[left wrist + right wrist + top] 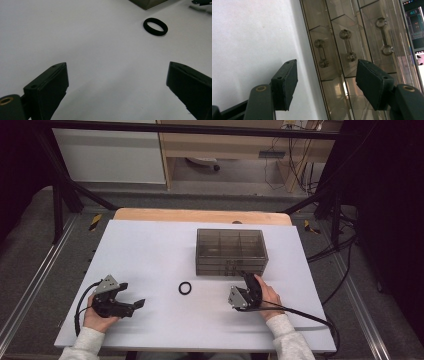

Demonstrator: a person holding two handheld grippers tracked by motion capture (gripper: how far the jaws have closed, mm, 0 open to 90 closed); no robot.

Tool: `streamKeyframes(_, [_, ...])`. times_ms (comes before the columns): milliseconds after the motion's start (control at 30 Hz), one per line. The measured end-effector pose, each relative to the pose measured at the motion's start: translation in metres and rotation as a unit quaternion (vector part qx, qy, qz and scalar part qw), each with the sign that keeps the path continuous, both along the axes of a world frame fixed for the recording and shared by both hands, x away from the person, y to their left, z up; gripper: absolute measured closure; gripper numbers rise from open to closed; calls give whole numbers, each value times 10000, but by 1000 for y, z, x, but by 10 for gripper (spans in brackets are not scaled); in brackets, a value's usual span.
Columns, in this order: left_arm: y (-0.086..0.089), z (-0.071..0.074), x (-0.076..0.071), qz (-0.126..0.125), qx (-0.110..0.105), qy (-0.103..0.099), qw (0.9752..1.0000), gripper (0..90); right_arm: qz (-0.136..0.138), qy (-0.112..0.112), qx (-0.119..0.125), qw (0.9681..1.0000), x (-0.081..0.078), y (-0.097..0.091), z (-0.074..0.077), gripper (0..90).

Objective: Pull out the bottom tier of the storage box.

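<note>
So far nothing looks moved: the black ring (185,288) lies loose on the white table (150,250), the smoky drawer box (230,251) closed. Your left gripper (134,304) is spread and empty; your right gripper (246,277), also spread, faces the drawer handles (321,53).

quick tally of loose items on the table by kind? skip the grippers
Black ring: 1
Clear drawer box: 1
Total: 2
</note>
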State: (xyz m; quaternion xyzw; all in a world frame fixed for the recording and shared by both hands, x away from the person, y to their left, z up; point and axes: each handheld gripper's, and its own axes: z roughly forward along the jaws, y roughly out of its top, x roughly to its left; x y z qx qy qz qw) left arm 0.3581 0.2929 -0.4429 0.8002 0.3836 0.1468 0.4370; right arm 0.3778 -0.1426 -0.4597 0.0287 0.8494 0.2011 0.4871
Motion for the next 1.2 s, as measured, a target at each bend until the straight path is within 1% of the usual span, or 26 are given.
streamKeyframes(67, [0, 0, 0, 0, 2, -6, 10000, 41, 10, -19, -32, 10000, 0, 1, 0, 349])
streamKeyframes(100, [0, 0, 0, -5, 8, -6, 10000, 41, 42, -75, -77, 9999, 0, 2, -1, 354])
streamKeyframes(233, [0, 0, 0, 1, -2, -8, 10000, 41, 82, -172, -161, 9997, -1, 7, -4, 378])
streamKeyframes(267, [0, 0, 0, 1, -2, -8, 10000, 41, 82, -172, -161, 9997, -1, 7, -4, 378])
streamKeyframes(333, [0, 0, 0, 2, -6, -8, 10000, 41, 74, -246, -257, 9993, 0, 8, -6, 388])
streamKeyframes(500, [0, 0, 0, -2, 8, -8, 10000, 41, 43, -346, -343, 9988, 0, 9, -9, 408])
streamKeyframes(567, [0, 0, 0, -4, 5, -8, 10000, 41, 40, -353, -355, 9987, 0, 10, -9, 413])
streamKeyframes(600, [0, 0, 0, -2, 0, -9, 10000, 41, 25, -368, -380, 9986, 0, 11, -10, 415])
streamKeyframes(633, [0, 0, 0, 0, -4, -5, 10000, 42, 39, -434, -466, 9980, 0, 12, -12, 428])
streamKeyframes(700, [0, 0, 0, 0, -1, -12, 10000, 42, 54, -458, -517, 9976, 0, 13, -13, 437])
streamKeyframes(833, [0, 0, 0, -2, -2, -5, 10000, 42, 23, -502, -561, 9972, 1, 13, -15, 451])
streamKeyframes(933, [0, 0, 0, -3, -2, -3, 10000, 42, -12, -579, -579, 9966, 1, 14, -17, 477])
streamKeyframes(1067, [0, 0, 0, -1, 2, -8, 10000, 42, -45, -594, -582, 9965, 2, 14, -18, 500])
streamKeyframes(1100, [0, 0, 0, -4, 6, -12, 10000, 42, -67, -613, -601, 9963, 2, 14, -19, 518])
streamKeyframes(1200, [0, 0, 0, -4, -3, -5, 10000, 42, -55, -639, -610, 9961, 2, 15, -20, 529])
